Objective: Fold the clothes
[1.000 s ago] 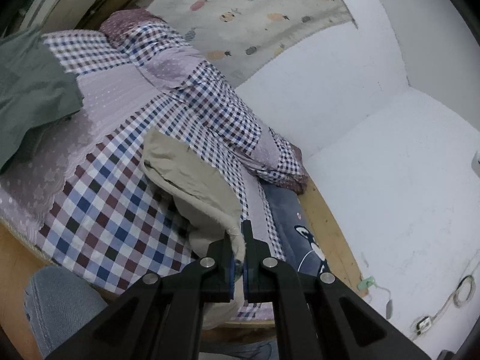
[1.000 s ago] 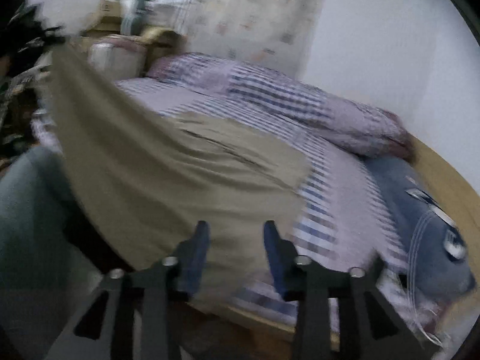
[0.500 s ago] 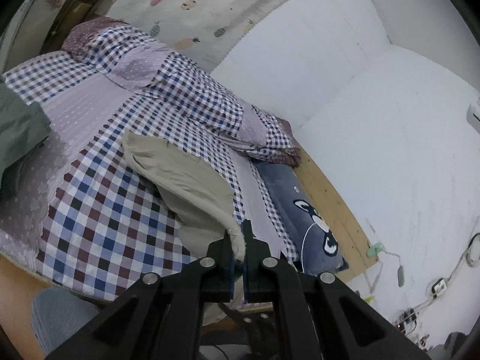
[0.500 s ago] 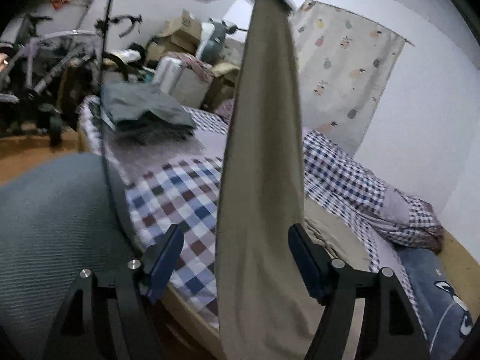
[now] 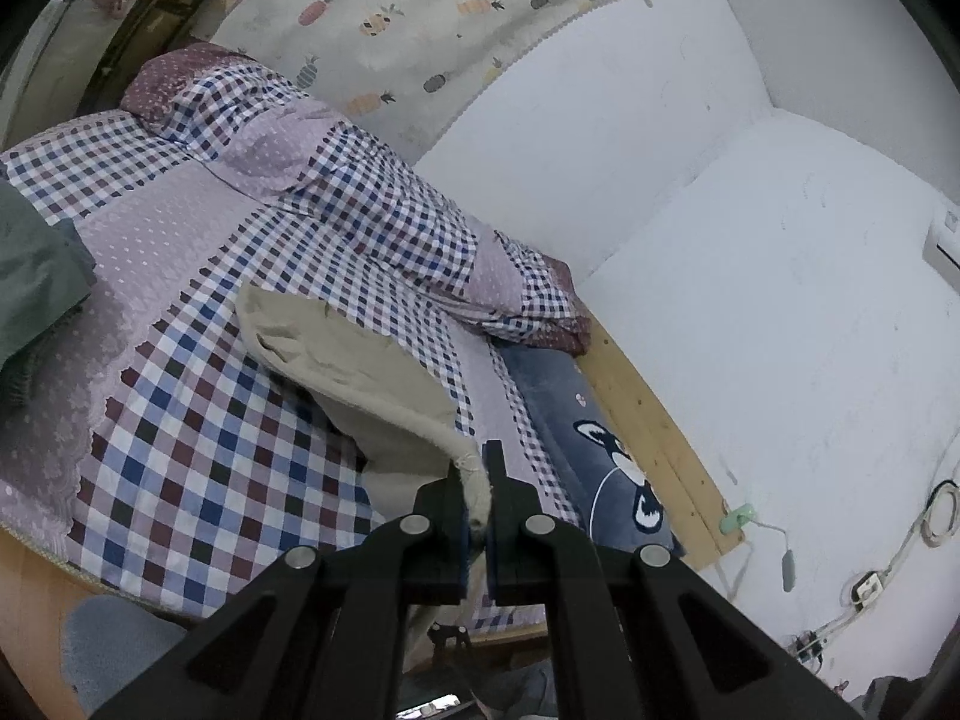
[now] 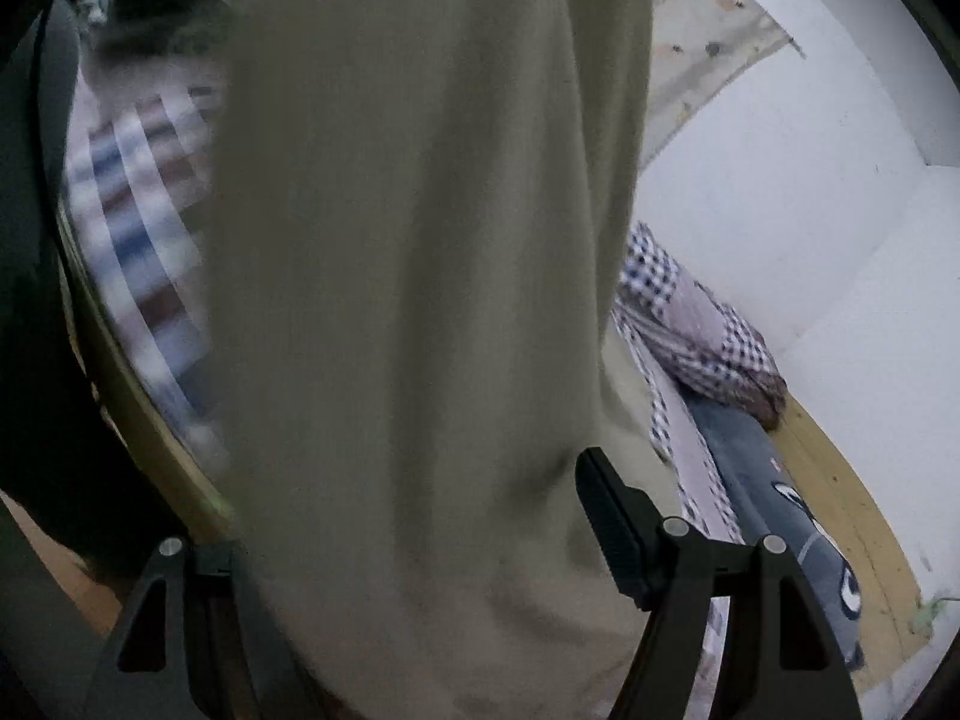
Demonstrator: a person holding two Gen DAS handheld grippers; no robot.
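Observation:
A beige garment (image 5: 336, 360) lies partly on the checked bed cover (image 5: 180, 468). One edge of it rises into my left gripper (image 5: 477, 489), which is shut on that edge. In the right wrist view the same beige garment (image 6: 420, 240) hangs as a blurred sheet and fills most of the frame. My right gripper (image 6: 408, 528) is open wide, with the hanging cloth between its jaws. Only its right finger (image 6: 606, 510) shows; the cloth hides the left one.
A dark grey-green garment (image 5: 36, 276) lies at the bed's left. A rolled checked quilt (image 5: 384, 210) runs along the wall side, with a navy cartoon pillow (image 5: 600, 450) by the wooden bed frame (image 5: 648, 420). White walls stand close on the right. A grey-clad knee (image 5: 114, 648) is at lower left.
The right gripper's jaws have spread wider, and the hanging beige cloth has come closer until it covers the right wrist view. The left gripper has kept its hold and lifted slightly.

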